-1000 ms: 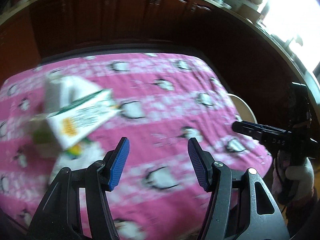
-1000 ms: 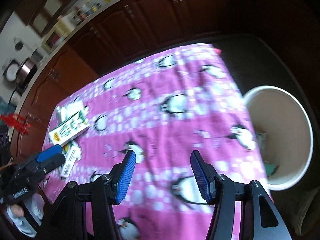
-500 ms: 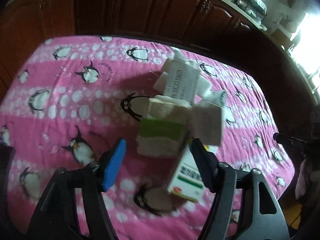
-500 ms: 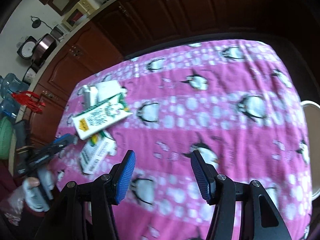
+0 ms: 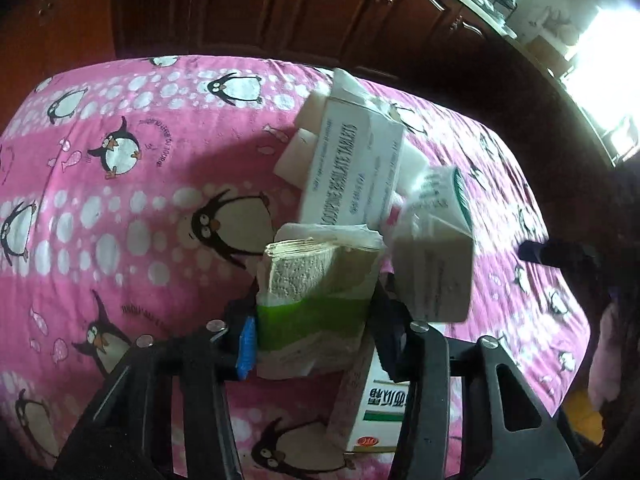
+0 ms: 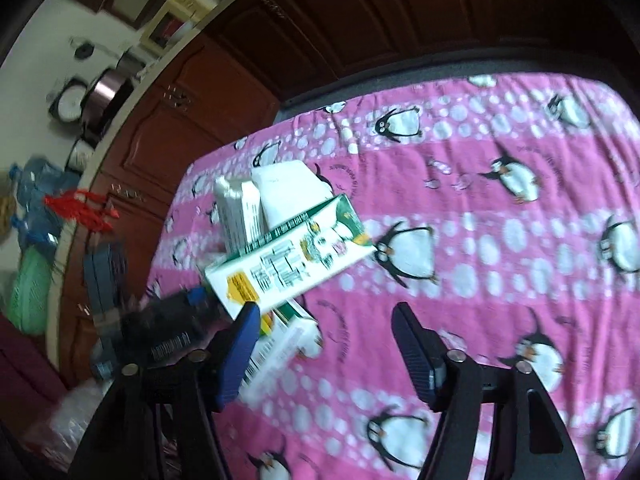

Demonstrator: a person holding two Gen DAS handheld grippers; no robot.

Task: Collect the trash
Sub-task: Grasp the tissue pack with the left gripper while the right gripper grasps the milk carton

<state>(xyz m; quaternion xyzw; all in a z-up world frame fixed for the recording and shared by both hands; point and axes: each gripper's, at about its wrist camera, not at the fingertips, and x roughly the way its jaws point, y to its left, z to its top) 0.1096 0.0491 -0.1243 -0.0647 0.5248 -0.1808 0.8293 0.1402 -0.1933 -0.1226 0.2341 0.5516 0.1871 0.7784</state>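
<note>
Closing on a green-banded tissue pack (image 5: 316, 300), the left hand-held gripper (image 5: 312, 332) has its jaws drawing in, with the pack standing between the blue pad (image 5: 246, 344) and the dark one on the far side; both pads appear to touch the pack's sides, though how firmly I cannot tell. The pack sits in a small heap of trash on the bench, which is covered by a pink penguin-print cloth (image 5: 120, 208).

Around the pack lie a white medicine box with printed lettering (image 5: 352, 172), a green-edged carton (image 5: 436, 256) tipped against it, and a white box with a green stripe (image 5: 380, 412) partly under the jaws. From the right wrist view the same heap shows a long green-and-white carton (image 6: 288, 260) lying across two white boxes (image 6: 264, 200), with another flat box (image 6: 280, 344) below.

The right hand-held gripper (image 6: 324, 348) is spread and empty, its jaws opening, poised over the cloth just beside the heap.

Judging by this, collection is at an early stage: every piece in view is still on the bench, and only the tissue pack is being taken. No bin shows in either view. Left to do: lift the pack, carry it off, then clear the boxes and cartons.
</note>
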